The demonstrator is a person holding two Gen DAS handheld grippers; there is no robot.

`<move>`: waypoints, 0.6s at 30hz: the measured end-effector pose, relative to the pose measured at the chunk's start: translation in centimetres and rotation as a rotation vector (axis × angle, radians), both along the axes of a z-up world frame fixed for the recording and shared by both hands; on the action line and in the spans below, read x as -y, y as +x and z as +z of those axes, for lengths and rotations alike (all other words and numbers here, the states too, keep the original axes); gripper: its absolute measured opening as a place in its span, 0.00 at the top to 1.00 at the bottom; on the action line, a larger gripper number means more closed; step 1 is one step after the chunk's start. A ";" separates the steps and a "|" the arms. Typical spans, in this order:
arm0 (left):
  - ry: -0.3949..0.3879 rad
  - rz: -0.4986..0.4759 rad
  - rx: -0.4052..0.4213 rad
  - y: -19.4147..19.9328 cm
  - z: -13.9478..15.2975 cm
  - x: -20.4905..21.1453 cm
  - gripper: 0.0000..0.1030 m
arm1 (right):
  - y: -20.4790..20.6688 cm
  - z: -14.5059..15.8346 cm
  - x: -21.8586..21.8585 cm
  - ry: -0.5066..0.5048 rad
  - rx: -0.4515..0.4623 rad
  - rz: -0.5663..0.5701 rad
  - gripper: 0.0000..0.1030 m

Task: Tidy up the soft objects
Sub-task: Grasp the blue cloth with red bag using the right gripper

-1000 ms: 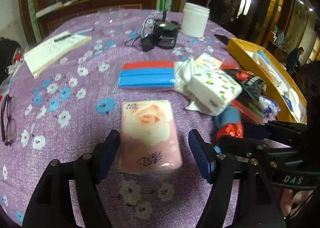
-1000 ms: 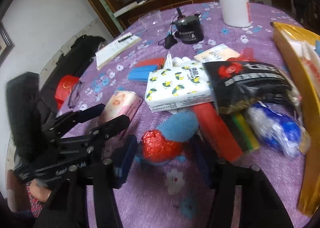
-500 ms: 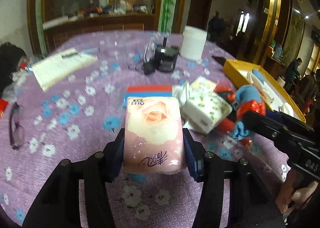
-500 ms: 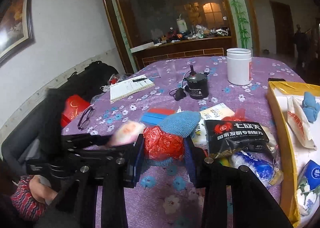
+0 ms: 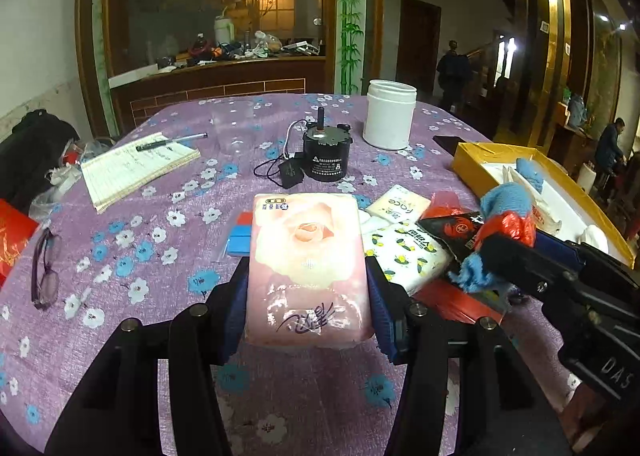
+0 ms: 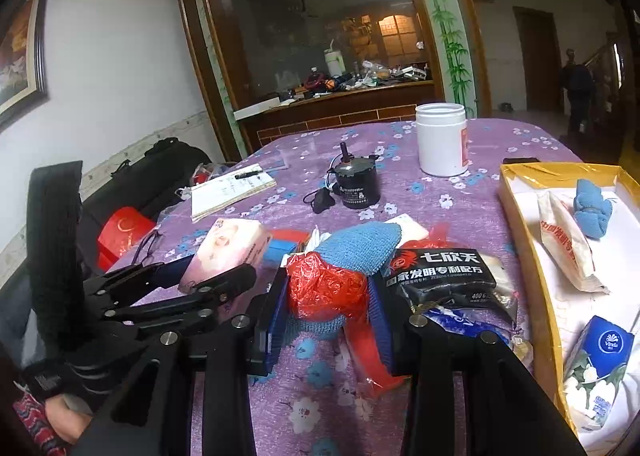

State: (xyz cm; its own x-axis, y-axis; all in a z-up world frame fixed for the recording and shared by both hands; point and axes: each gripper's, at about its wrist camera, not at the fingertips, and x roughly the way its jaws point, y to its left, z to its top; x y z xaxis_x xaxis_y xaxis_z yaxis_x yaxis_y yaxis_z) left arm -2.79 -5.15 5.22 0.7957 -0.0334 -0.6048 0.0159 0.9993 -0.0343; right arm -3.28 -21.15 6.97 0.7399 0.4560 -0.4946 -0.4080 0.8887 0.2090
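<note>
My left gripper (image 5: 306, 296) is shut on a pink tissue pack (image 5: 306, 268) with a rose print, held a little above the purple flowered tablecloth (image 5: 120, 256). The same pink tissue pack (image 6: 226, 250) shows at the left of the right wrist view. My right gripper (image 6: 328, 304) is shut on a blue knitted cloth wrapped with red plastic (image 6: 332, 276); that bundle (image 5: 504, 223) also appears at the right of the left wrist view. A yellow-rimmed box (image 6: 520, 223) on the right holds a blue cloth (image 6: 592, 207) and tissue packs.
On the table lie a lemon-print tissue pack (image 5: 404, 252), a black packet (image 6: 440, 272), a blue-and-red pouch (image 5: 240, 236), a black motor with cable (image 5: 326, 153), a white jar (image 5: 388, 113), a notebook with pen (image 5: 136, 167) and glasses (image 5: 46, 268). People stand in the background.
The left gripper closed on the pink tissue pack and lifted it off the cloth. The right gripper closed on the blue-and-red bundle and raised it; both views tilted upward.
</note>
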 end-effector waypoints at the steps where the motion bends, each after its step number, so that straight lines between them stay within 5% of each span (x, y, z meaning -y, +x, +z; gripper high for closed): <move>1: -0.004 0.000 -0.006 0.1 -0.1 -0.1 0.50 | 0.0 0.0 0.1 0.000 0.007 -0.010 0.63; 18: 0.106 0.074 0.047 -0.4 0.4 0.4 0.50 | 0.1 -0.1 0.0 0.011 -0.007 0.002 0.63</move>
